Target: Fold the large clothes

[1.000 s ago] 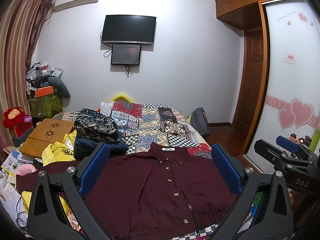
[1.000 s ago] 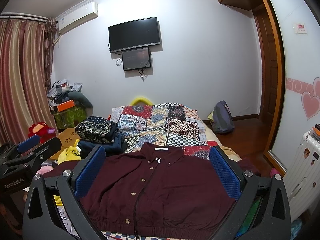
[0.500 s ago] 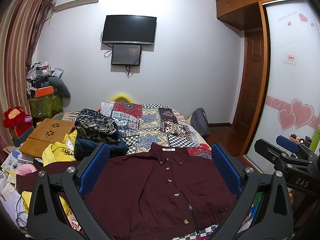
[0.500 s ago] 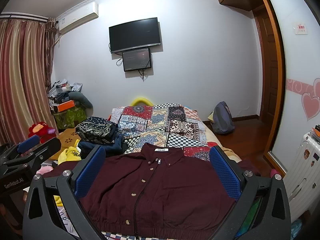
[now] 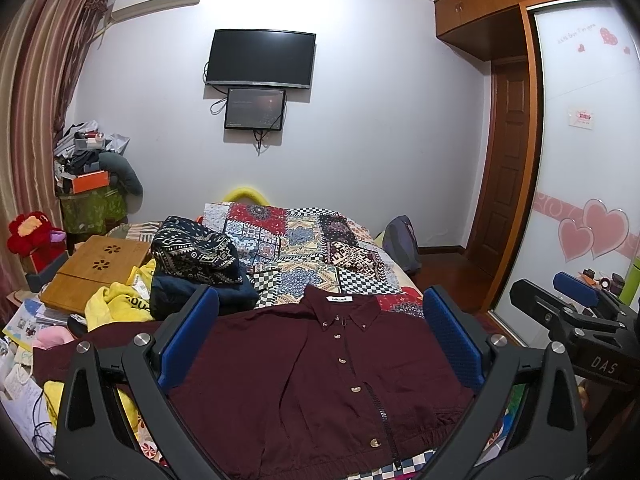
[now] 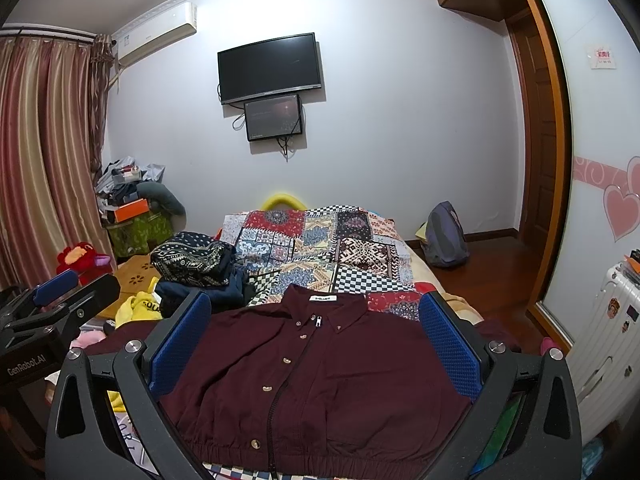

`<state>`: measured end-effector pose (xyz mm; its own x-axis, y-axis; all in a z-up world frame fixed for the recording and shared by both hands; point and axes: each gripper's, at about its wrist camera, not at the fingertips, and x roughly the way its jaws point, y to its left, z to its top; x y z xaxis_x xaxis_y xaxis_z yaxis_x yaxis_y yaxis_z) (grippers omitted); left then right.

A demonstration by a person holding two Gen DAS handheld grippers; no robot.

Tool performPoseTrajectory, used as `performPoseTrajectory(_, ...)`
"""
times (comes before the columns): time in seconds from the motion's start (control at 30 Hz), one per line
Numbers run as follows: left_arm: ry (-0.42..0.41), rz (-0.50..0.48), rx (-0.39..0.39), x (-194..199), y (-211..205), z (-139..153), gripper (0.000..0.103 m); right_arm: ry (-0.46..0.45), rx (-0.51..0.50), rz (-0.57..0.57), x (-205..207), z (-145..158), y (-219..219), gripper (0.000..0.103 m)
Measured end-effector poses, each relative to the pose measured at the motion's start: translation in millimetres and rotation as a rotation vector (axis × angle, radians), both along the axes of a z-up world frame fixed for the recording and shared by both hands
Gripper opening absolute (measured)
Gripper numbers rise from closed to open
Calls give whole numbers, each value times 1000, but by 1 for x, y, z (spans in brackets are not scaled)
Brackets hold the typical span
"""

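Note:
A dark maroon jacket (image 5: 320,376) with buttons and a zip lies flat, front up, on the near end of the bed, collar away from me; it also fills the lower right wrist view (image 6: 320,368). One sleeve stretches out to the left (image 5: 100,344). My left gripper (image 5: 320,328) hovers open above the jacket, holding nothing. My right gripper (image 6: 316,326) hangs open over it too, empty. Each gripper shows at the edge of the other's view: the right one (image 5: 576,316), the left one (image 6: 56,300).
A patchwork quilt (image 5: 304,248) covers the bed beyond the collar. A pile of dark patterned clothes (image 5: 196,256) and a yellow garment (image 5: 116,304) lie left of the jacket, by a wooden lap desk (image 5: 96,268). A backpack (image 6: 444,232) sits on the floor; a white suitcase (image 6: 608,344) stands right.

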<state>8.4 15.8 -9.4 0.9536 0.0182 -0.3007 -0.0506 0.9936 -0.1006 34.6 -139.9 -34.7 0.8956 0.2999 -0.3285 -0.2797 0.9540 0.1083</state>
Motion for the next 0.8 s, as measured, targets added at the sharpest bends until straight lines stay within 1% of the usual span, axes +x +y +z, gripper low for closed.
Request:
performPoseTrajectory(0.63,19,18,-15,11,12,-4,102,30,-5,9,13,-6,7,103)
performPoseTrajectory(0.8,26,62,-20,22,26,-7,102,42,-13,22,25,-11,14,103)
